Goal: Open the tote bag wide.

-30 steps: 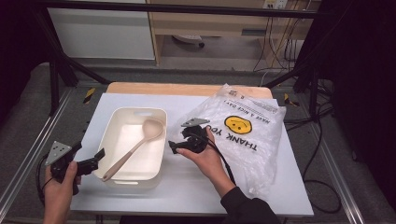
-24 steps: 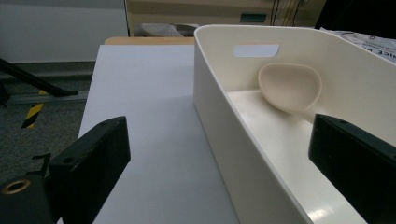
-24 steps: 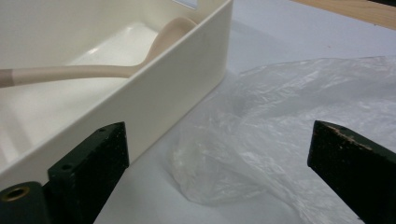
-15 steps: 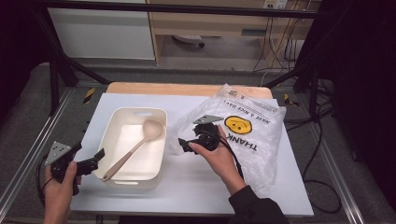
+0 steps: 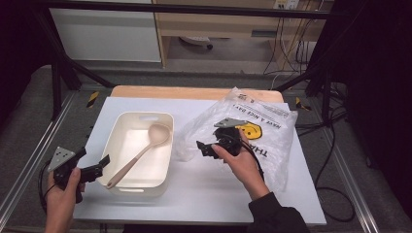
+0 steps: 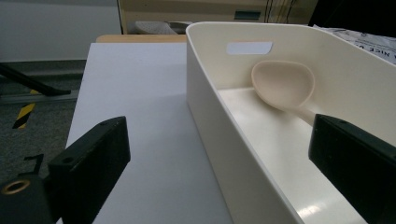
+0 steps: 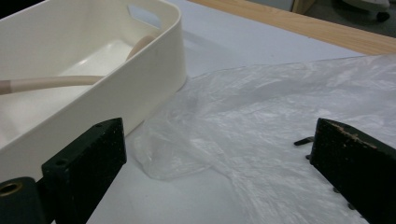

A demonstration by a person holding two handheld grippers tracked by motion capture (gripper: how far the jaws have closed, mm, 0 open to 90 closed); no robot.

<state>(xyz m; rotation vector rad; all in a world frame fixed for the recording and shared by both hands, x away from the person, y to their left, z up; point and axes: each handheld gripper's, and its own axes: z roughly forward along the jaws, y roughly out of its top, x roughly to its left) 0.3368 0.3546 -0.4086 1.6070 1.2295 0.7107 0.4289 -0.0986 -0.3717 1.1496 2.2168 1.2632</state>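
Desk (image 5: 204,194): white top with a bare wooden strip along the far edge.

Bin (image 5: 119,141): cream plastic, rectangular, handle slot in its far wall; stands on the left half of the desk, nearer the front edge than the far one.

Spoon (image 5: 141,153): cream, long-handled; lies slantwise inside the bin, bowl toward the far right corner of the bin, handle end toward its near left.

Plastic bag (image 5: 262,131): clear, crumpled, printed with a yellow face and black lettering; spread over the right half of the desk, its left edge just beside the bin's right wall.

Left gripper (image 5: 97,167): held at the desk's front left corner, jaws wide apart, empty, straddling the bin's near left wall.

Right gripper (image 5: 204,148): held over the left part of the plastic bag, jaws wide apart, empty, pointing toward the bin.
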